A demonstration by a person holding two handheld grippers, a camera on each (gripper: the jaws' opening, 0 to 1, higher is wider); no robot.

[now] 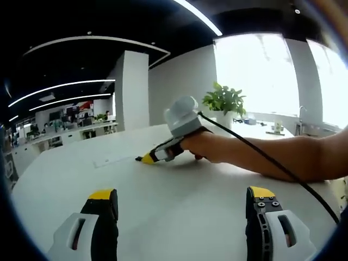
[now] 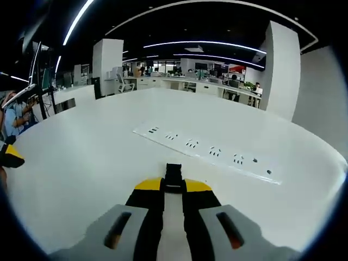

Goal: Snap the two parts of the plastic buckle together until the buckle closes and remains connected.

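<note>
- Left tool: its jaws stand wide apart, with nothing between them, above bare white bench.
- Right tool: its jaws are nearly closed on a small black buckle part, whose long axis runs forward past the yellow tips.
- Beyond lies a recessed socket strip; the bench is open all around, its far edge well off.

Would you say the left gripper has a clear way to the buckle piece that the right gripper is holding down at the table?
Probably yes. The left gripper is open, and bare white table lies between it and the right gripper, which is shut on the black buckle piece. Nothing stands in between.
</note>
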